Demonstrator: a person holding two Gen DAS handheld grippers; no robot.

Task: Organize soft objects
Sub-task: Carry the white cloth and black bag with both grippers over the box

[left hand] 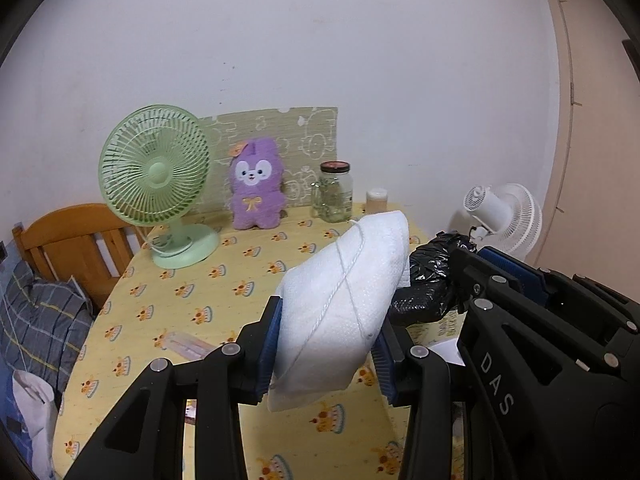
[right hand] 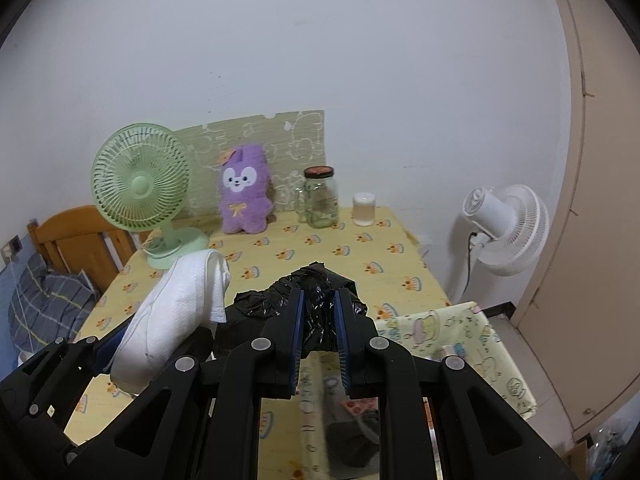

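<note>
With the left claw (left hand: 326, 354) clamped on the white cloth (left hand: 344, 292) and the right claw (right hand: 318, 336) on the black bag (right hand: 296, 300), either soft load may slip out forward if jolted.

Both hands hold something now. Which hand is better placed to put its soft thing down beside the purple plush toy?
Probably the left. Its white towel already hangs in line with the plush toy; the right holds the black bag further right, toward the jar.

You see a white dimpled cloth (left hand: 344, 300), a glossy black bag (right hand: 316, 300), a purple plush (left hand: 256, 186), a mint-green fan (left hand: 154, 172) and a yellow cake-print tabletop (left hand: 224, 276).
</note>
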